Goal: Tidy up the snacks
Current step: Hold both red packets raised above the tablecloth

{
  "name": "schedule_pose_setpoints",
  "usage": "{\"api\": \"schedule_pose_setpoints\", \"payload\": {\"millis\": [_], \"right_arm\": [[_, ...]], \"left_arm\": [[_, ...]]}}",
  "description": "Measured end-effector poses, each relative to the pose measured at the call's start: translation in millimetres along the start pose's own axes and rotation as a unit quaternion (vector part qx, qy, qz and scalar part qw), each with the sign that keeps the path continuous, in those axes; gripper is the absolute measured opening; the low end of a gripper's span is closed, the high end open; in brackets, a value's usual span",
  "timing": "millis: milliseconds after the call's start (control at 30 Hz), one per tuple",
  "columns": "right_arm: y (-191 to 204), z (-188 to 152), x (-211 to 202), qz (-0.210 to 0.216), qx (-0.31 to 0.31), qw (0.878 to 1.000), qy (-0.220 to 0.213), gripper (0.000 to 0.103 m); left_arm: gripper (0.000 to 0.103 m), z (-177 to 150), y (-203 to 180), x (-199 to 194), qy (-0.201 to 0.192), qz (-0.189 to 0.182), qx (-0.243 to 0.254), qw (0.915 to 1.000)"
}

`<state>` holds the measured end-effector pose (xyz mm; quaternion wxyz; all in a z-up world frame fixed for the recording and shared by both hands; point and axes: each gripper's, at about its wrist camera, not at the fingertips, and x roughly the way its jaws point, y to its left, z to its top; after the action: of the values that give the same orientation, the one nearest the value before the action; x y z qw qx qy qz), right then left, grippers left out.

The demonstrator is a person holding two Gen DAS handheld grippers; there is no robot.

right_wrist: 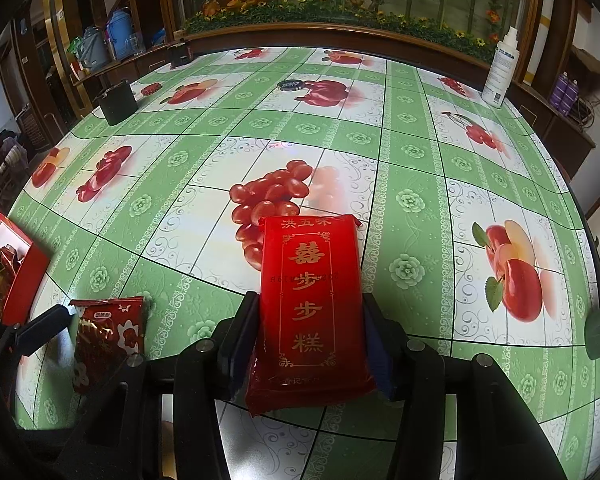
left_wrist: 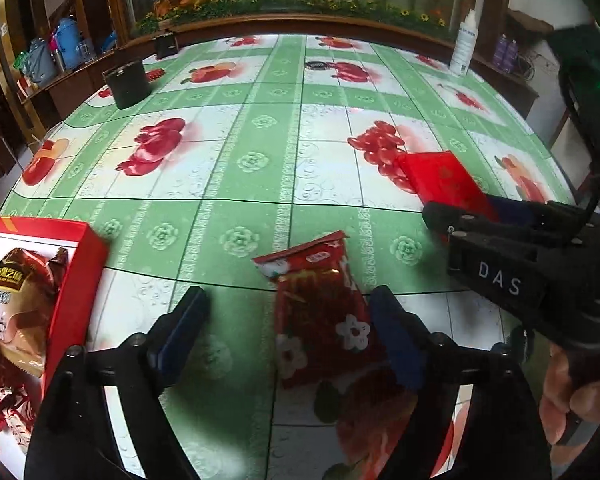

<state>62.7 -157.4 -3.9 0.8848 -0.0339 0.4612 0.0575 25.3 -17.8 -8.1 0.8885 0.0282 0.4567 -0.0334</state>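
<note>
The red cake packet [right_wrist: 310, 312] is clamped between the right gripper [right_wrist: 310, 332] fingers above the table [right_wrist: 420, 208], presumably for the red box [left_wrist: 80, 280] at left, while the flowered snack bag [left_wrist: 320, 312] is straddled by the spread left gripper [left_wrist: 288, 332] fingers, ready for pickup.

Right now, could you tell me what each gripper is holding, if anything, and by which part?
The right gripper clamps the flat red gold-lettered packet by its long side edges, near its near end. The left gripper is open around the red flowered snack pouch, not gripping.
</note>
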Motion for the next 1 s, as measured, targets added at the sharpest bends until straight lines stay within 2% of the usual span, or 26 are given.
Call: {"api": "schedule_pose_setpoints", "payload": {"millis": [133,267,300,333,400,433,633,733,1000], "right_arm": [[0.2,-0.2,0.2,-0.001,-0.001,1.000,0.001,0.055],[-0.4,-0.4,0.5,-0.001,-0.001,1.000,0.001,0.055],[-0.3,-0.4,0.4,0.000,-0.001,1.000,0.001,0.055],[-0.3,-0.6,0.2,0.000,-0.001,1.000,0.001,0.055],[-0.2,-0.4,0.4,-0.001,-0.001,1.000,0.001,0.055],[-0.1,-0.5,0.3,-0.001,-0.002,1.000,0.000,0.056],[0.1,-0.5,0.4,0.000,-0.003,1.000,0.000,0.053],[1.7,-0.9,-0.3,0.003,-0.009,1.000,0.000,0.048],[2.8,-1.6,-1.1,0.007,-0.009,1.000,0.000,0.048]], "left_arm": [[0.087,1.7,-3.2,0.8,0.000,-0.003,0.001,1.0000],[0.086,-1.1,-1.9,0.1,-0.020,-0.007,0.009,0.9997],[0.077,-0.8,-0.8,-0.2,-0.021,-0.006,0.009,0.9997],[0.061,0.1,-0.2,-1.6,-0.026,-0.006,0.012,0.9996],[0.043,1.6,-0.1,-3.6,-0.033,-0.009,0.024,0.9991],[0.040,1.8,0.5,-3.7,-0.034,-0.009,0.027,0.9990],[0.030,0.1,4.6,-7.6,-0.042,-0.008,0.034,0.9985],[0.030,-2.6,5.8,-9.8,-0.044,0.002,0.040,0.9982],[0.030,-8.1,9.6,-19.6,-0.057,0.020,0.047,0.9971]]}}
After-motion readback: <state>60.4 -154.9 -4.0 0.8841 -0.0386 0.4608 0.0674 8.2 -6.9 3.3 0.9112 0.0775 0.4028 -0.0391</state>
